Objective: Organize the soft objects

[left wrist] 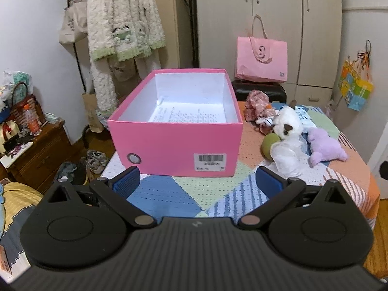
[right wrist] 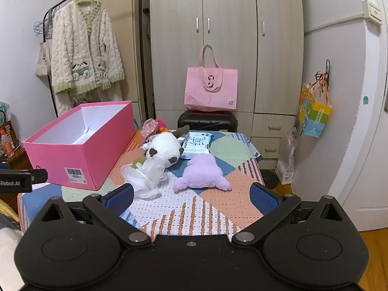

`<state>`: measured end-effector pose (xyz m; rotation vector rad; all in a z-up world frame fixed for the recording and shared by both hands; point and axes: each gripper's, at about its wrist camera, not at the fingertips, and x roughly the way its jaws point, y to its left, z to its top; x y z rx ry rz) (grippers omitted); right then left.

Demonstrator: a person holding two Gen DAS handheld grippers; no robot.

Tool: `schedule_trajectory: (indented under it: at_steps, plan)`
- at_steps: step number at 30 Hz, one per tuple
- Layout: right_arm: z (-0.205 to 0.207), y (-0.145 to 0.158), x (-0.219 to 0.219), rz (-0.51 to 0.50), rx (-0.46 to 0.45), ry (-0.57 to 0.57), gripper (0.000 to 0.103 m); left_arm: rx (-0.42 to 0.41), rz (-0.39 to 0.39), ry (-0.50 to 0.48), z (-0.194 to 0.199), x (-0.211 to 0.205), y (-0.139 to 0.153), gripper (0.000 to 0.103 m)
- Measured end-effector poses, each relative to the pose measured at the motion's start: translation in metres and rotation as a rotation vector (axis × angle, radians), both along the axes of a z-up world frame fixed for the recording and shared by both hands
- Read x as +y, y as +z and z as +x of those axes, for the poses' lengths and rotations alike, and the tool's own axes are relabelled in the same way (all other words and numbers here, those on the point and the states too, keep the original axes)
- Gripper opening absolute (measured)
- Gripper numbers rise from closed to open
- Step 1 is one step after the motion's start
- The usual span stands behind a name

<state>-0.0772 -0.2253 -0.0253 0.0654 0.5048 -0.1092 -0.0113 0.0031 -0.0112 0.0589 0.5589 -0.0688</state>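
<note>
1. Between the right gripper's (right wrist: 191, 197) blue pads: nothing. Jaws spread wide, empty, over the bed cover (right wrist: 206, 208), aimed at the toy pile.
2. Left gripper (left wrist: 197, 180) is the same: jaws wide, empty, facing the short end of the pink box (left wrist: 174, 145).
3. Closest to the right gripper: purple plush (right wrist: 202, 173), flat on the cover, just ahead. White mesh pouf (right wrist: 145, 174) sits by the left pad, touching the white plush (right wrist: 165, 149) behind it. A green ball (right wrist: 139, 161) is half hidden under the pouf.
4. Further back: tissue pack (right wrist: 197, 144) against the white plush, floral cloth bundle (right wrist: 150, 128) by the box's far corner.
5. Box sits left of the pile, open, holding only paper. No toys in it yet, so the task looks barely begun.
6. Risks, my guess:
   - Pouf and white plush touch; grabbing one may drag the other, or roll the ball off the bed.
   - Purple plush lies flat, so a shallow pinch could catch fuzz and slip, and a deep one could snag the cover.
   - Box looks light; a bump from either gripper may slide it toward the bed edge.
</note>
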Motion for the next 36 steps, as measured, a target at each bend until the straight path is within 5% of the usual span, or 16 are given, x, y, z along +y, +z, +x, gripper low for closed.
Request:
schedule_trajectory:
  at_steps: [25, 36]
  plan:
    - [-0.003, -0.004, 0.0, -0.035, 0.0, 0.036, 0.103, 0.025, 0.029, -0.075, -0.003, -0.011, -0.001, 0.103]
    - [0.004, -0.009, -0.04, 0.022, -0.162, 0.2, 0.103, 0.012, -0.043, -0.261, 0.02, -0.052, 0.011, 0.103]
